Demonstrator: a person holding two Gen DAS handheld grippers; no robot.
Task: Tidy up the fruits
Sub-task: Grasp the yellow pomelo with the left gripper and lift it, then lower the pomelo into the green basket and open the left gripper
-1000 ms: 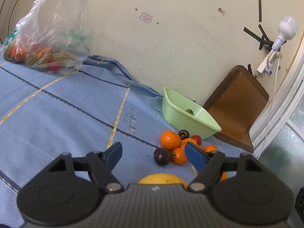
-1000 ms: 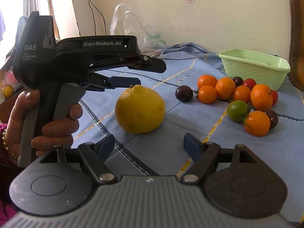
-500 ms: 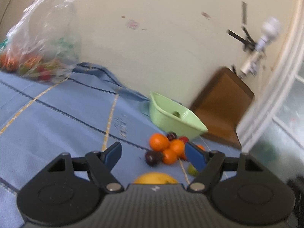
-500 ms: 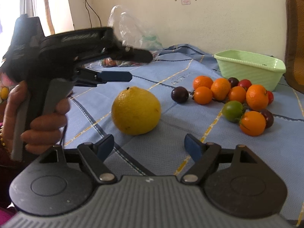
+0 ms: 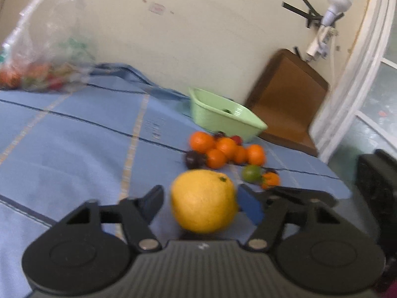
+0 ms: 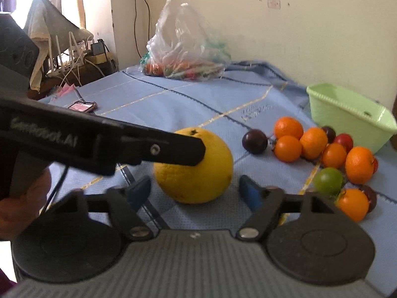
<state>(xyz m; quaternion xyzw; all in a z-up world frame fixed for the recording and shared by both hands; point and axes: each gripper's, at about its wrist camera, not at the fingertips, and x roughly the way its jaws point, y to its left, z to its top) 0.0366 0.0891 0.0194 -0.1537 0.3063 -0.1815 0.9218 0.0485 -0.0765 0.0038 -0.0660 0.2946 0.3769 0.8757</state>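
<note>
A large yellow citrus fruit [image 5: 203, 200] [image 6: 196, 166] rests on the blue cloth. My left gripper [image 5: 202, 200] is open, its jaws either side of the fruit; whether the pads touch it I cannot tell. In the right wrist view one left finger [image 6: 173, 149] crosses in front of the fruit. My right gripper [image 6: 196, 192] is open and empty, just short of the fruit. A cluster of small oranges [image 5: 224, 149] [image 6: 312, 144], dark plums [image 6: 255, 137], a red fruit and a green fruit [image 6: 327, 180] lies beside a light green basket [image 5: 223, 116] [image 6: 347, 114].
A clear plastic bag of produce [image 6: 186, 47] [image 5: 47, 57] sits at the back by the wall. A brown chair back [image 5: 285, 99] stands right of the basket. A phone [image 6: 83, 106] lies near the cloth's left edge, with cables and a router beyond.
My left gripper has tipped down and come around the yellow fruit, which now sits between its jaws. My right gripper has moved closer to the fruit.
</note>
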